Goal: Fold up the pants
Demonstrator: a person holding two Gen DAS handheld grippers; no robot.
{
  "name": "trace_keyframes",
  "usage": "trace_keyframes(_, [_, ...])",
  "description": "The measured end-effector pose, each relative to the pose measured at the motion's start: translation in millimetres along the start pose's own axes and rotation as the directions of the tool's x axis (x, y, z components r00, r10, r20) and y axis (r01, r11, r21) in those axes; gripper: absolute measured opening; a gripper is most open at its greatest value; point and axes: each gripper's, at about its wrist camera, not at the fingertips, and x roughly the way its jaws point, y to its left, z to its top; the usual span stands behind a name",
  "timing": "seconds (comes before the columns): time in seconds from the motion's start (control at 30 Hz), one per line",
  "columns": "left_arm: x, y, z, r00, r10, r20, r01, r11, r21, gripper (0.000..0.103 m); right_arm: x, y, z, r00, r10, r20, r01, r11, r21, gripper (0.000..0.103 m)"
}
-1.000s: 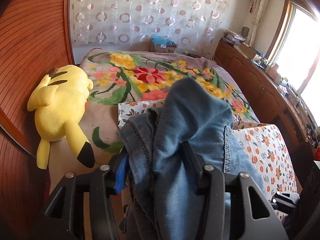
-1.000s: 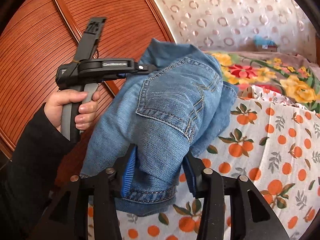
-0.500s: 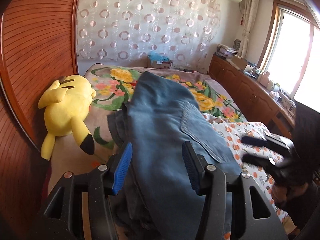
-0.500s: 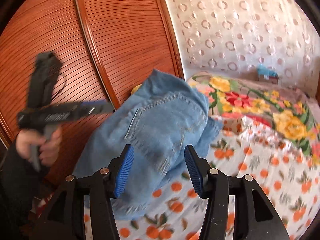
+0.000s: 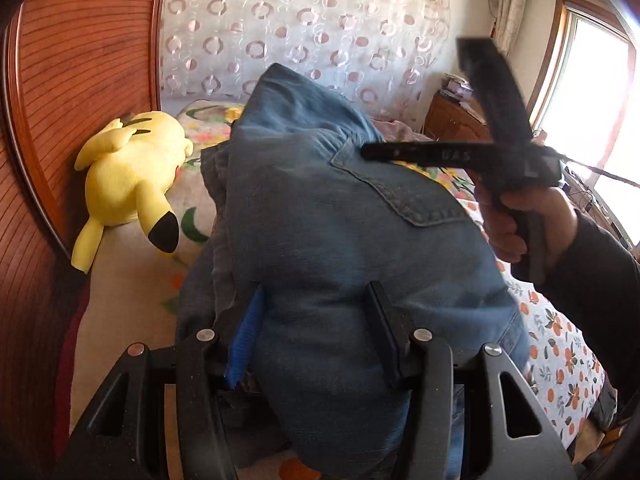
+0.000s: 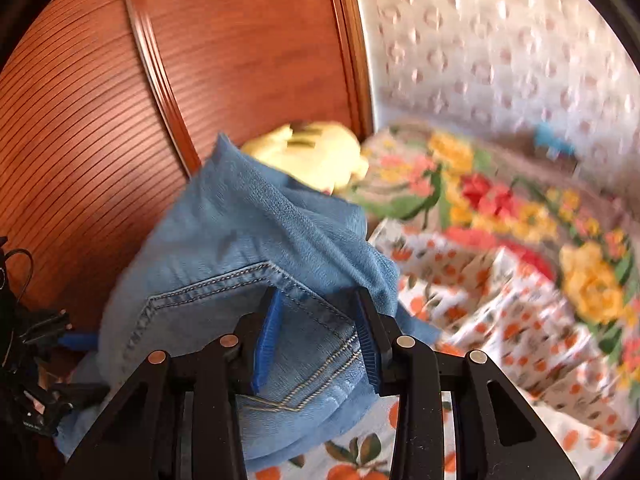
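The blue jeans (image 5: 340, 220) are a bunched bundle with a back pocket facing up, lifted above the bed. My left gripper (image 5: 316, 332) is shut on the near end of the bundle, denim filling the gap between its pads. In the right wrist view the jeans (image 6: 248, 248) lie between the fingers of my right gripper (image 6: 316, 340). Its jaws are closing, and the pads press the pocket's edge. The left wrist view shows a hand (image 5: 520, 220) holding the right gripper (image 5: 472, 156) at the upper right, blurred, over the jeans.
A yellow plush toy (image 5: 128, 176) lies at the bed's left by the ribbed wooden panel (image 5: 80, 60). An orange-print sheet (image 6: 520, 320) covers the near bed and a flowered blanket (image 6: 500, 208) lies beyond. A wooden cabinet (image 5: 452, 120) stands under the window.
The bundle has turned, so its pocket side now faces the left camera. The right gripper swung up and across to the bundle's right side. Its jaws have narrowed onto the pocket's edge.
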Motion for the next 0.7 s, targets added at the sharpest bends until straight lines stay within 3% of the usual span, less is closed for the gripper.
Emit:
trace_keyframes(0.17, [5.5, 7.9, -4.3, 1.0, -0.018, -0.007, 0.018, 1.0, -0.009, 0.055, 8.6, -8.1, -1.8, 1.0, -0.018, 0.024, 0.017, 1.0, 0.011, 0.037])
trace_keyframes(0.27, [-6.3, 2.8, -4.2, 1.0, 0.002, 0.01, -0.001, 1.0, -0.013, 0.055, -19.6, 3.7, -15.4, 0.996, -0.057, 0.063, 0.056, 0.998, 0.016, 0.037])
trace_keyframes(0.37, [-23.0, -3.2, -0.6, 0.999, 0.014, 0.049, -0.013, 1.0, -0.019, 0.055, -54.4, 26.6, -37.1, 0.993, -0.04, 0.111, 0.041, 0.999, 0.0, 0.037])
trace_keyframes(0.5, [-34.0, -7.7, 14.5, 0.995, 0.031, 0.094, -0.031, 1.0, 0.001, 0.055, -83.0, 54.8, -68.6, 0.989, 0.039, 0.143, -0.036, 0.999, -0.021, 0.037])
trace_keyframes(0.7, [-15.8, -8.2, 60.0, 0.995, 0.044, 0.094, -0.049, 0.997, 0.055, 0.055, -90.5, 88.3, -99.2, 0.993, 0.056, 0.105, -0.05, 0.997, -0.06, 0.037])
